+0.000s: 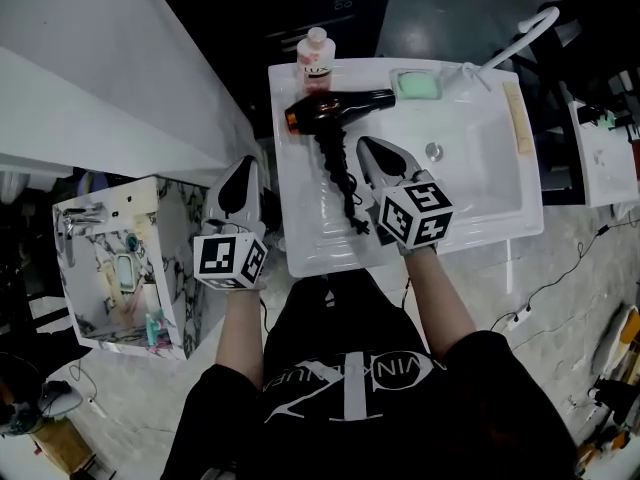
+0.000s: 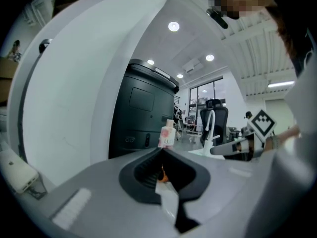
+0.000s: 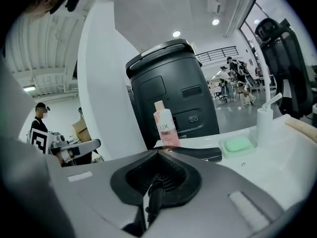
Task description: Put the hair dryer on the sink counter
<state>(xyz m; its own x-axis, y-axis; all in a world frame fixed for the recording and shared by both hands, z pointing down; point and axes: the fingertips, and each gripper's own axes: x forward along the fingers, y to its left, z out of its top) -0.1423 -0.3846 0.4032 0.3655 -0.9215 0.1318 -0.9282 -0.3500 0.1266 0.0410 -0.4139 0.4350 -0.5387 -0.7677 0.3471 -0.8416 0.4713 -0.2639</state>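
The black hair dryer (image 1: 335, 108) lies on its side on the white sink counter (image 1: 300, 230), orange rear end to the left, coiled cord (image 1: 345, 188) trailing toward me. My right gripper (image 1: 368, 146) hovers just right of the cord with its jaws shut and nothing visibly pinched; in the right gripper view (image 3: 158, 152) the dryer's barrel (image 3: 198, 154) shows just beyond the tips. My left gripper (image 1: 245, 163) hangs left of the sink, off the counter, jaws together and empty (image 2: 162, 150).
A pink bottle (image 1: 316, 56) stands behind the dryer. Green soap (image 1: 415, 85) sits in a dish at the back, with a white faucet (image 1: 520, 33) at the back right. The basin with its drain (image 1: 433, 150) lies right of the dryer. A white wall (image 1: 120, 68) rises at left.
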